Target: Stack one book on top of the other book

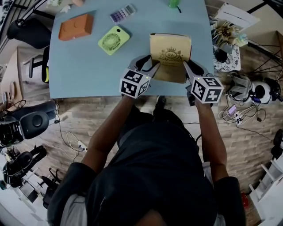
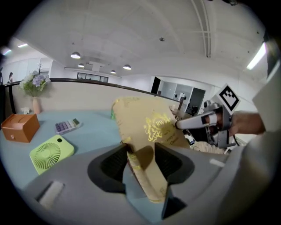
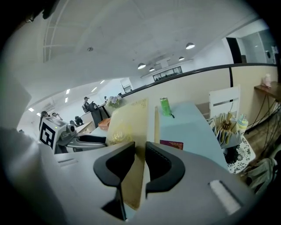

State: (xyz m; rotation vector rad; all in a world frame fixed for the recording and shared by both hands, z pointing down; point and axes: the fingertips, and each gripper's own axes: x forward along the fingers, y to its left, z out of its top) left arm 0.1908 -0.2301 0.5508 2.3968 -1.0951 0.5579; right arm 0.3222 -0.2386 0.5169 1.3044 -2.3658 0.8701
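Observation:
A tan book with a gold crest [image 1: 170, 53] is held tilted above the blue table [image 1: 79, 75], near its front edge. My left gripper [image 1: 148, 65] is shut on the book's left near corner, and in the left gripper view the jaws [image 2: 139, 157] clamp the tan book [image 2: 149, 125]. My right gripper [image 1: 190, 67] is shut on its right edge; the right gripper view shows the jaws [image 3: 140, 163] pinching the tan book [image 3: 129, 123]. A dark red book [image 3: 172, 145] lies flat on the table beyond, hidden in the head view.
An orange box [image 1: 76, 26], a green fan [image 1: 113, 39] and a calculator [image 1: 123, 13] lie on the table's left and back. A green bottle [image 1: 174, 3] stands at the far edge. Clutter and cables cover the floor at the right.

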